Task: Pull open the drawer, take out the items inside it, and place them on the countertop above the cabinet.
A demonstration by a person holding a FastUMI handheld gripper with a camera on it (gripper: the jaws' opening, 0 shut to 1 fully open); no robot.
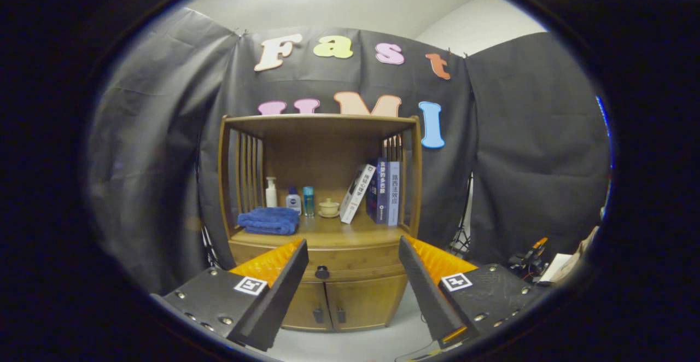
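Note:
A wooden cabinet [322,209] stands ahead against the black cloth wall. Its drawer [350,258] is closed, with a dark round knob [322,272] on its front, seen between my two fingers and beyond them. The countertop [339,235] above the drawer carries several items under a shelf roof. My gripper [353,280] is open, fingers wide apart, nothing between them, still well short of the cabinet. The drawer's contents are hidden.
On the countertop lie a folded blue towel [269,221], a white pump bottle [270,192], small bottles [301,200], a small lidded cup [328,207] and several books [377,191]. Two lower doors [328,304] sit under the drawer. Gear and papers [538,266] lie to the right.

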